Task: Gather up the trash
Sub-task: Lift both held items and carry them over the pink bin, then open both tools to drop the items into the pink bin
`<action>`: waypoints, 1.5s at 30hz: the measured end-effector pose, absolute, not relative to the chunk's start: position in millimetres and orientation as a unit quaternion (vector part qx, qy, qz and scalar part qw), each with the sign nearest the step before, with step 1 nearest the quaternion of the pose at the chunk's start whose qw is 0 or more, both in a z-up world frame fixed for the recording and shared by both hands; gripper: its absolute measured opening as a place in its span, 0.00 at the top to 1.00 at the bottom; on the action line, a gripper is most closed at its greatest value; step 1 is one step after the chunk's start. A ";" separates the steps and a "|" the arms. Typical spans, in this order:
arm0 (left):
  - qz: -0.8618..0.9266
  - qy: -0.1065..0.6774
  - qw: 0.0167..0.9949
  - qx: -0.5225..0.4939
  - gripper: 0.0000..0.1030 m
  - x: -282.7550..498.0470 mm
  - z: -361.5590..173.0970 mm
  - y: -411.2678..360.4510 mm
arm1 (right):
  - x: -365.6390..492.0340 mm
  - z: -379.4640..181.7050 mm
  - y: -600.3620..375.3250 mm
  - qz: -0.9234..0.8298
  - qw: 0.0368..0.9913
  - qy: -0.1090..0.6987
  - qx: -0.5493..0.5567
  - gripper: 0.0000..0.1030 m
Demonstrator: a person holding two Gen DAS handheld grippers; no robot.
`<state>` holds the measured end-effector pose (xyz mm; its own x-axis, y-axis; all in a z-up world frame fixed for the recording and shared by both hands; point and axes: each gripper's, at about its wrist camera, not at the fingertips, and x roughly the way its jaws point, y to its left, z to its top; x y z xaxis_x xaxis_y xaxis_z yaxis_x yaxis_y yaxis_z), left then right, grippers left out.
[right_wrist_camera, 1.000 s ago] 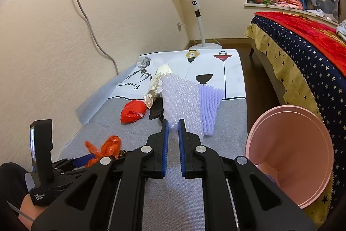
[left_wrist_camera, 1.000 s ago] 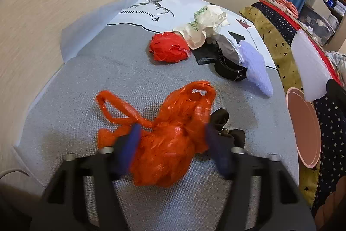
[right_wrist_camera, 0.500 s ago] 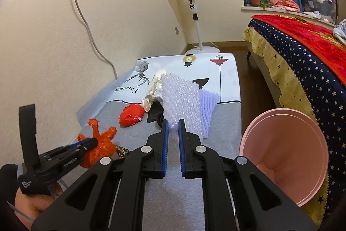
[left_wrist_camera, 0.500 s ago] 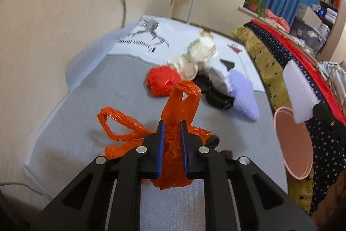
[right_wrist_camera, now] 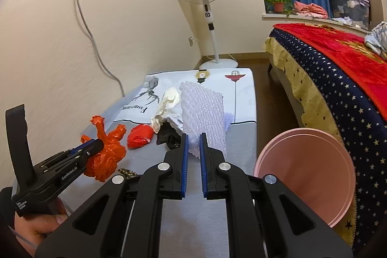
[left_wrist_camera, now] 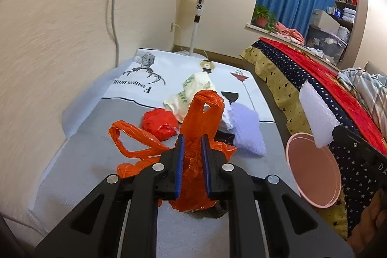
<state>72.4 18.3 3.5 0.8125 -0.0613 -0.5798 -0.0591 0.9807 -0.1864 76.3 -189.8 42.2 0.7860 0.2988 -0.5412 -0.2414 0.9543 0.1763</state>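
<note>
My left tool (left_wrist_camera: 192, 151) is pinched shut on the orange plastic bag (left_wrist_camera: 193, 137), lifted off the grey bench (left_wrist_camera: 79, 161); it's feather-light, floppy and slick, so I'd grip bunched folds, not a loose handle loop. My right tool (right_wrist_camera: 193, 149) is clamped on the bubble wrap sheet (right_wrist_camera: 203, 113), light and springy. The pink bin (right_wrist_camera: 307, 175) waits near right

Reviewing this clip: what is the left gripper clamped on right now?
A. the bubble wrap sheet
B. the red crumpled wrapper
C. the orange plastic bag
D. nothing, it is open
C: the left gripper is shut on the orange plastic bag, while the right gripper holds the bubble wrap sheet.
</note>
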 end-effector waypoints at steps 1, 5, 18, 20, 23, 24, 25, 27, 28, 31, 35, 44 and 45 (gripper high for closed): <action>-0.003 0.305 0.947 -0.099 0.87 73.3 4.1 16.8 | 76.2 42.8 -191.7 0.140 0.944 0.294 0.049 0.91; -0.013 0.299 0.949 -0.098 0.87 77.6 6.5 7.7 | 77.0 44.0 -199.7 0.128 0.946 0.294 0.049 0.91; -0.072 0.280 0.953 -0.091 0.87 93.1 15.0 -45.6 | 72.6 55.0 -245.1 0.054 0.953 0.291 0.060 0.91; -0.089 0.276 0.953 -0.089 0.87 96.6 16.6 -62.0 | 70.3 57.4 -256.9 0.034 0.955 0.288 0.063 0.91; -0.112 0.274 0.952 -0.084 0.87 99.5 16.9 -83.8 | 67.8 58.9 -275.2 0.006 0.956 0.286 0.070 0.91; -0.121 0.273 0.951 -0.083 0.87 100.3 16.4 -92.4 | 66.6 58.8 -282.4 -0.007 0.955 0.286 0.073 0.91; -0.128 0.273 0.950 -0.082 0.87 101.9 15.9 -98.8 | 65.5 58.6 -286.9 -0.014 0.955 0.286 0.075 0.91; -0.141 0.273 0.948 -0.079 0.87 104.3 14.4 -111.5 | 63.1 57.0 -297.8 -0.033 0.954 0.288 0.080 0.91; -0.145 0.273 0.948 -0.077 0.87 105.3 13.8 -116.1 | 62.2 55.9 -303.2 -0.042 0.953 0.289 0.084 0.91; -0.167 0.273 0.944 -0.076 0.87 108.3 10.8 -133.7 | 61.0 52.7 -314.6 -0.061 0.950 0.293 0.089 0.91; -0.191 0.275 0.940 -0.070 0.87 112.4 5.6 -155.7 | 61.4 48.5 -324.3 -0.081 0.946 0.297 0.096 0.91; -0.223 0.282 0.931 -0.061 0.87 122.1 -8.1 -181.8 | 66.4 38.5 -334.6 -0.104 0.941 0.307 0.100 0.91; -0.225 0.283 0.930 -0.060 0.87 122.9 -9.1 -183.8 | 67.2 37.1 -335.9 -0.106 0.940 0.308 0.101 0.91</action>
<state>122.9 -183.8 -9.1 0.7383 -0.4525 -0.5001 0.3844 0.8916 -0.2392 67.2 -335.9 37.1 0.7871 -0.1376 -0.6013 0.2616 0.9572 0.1235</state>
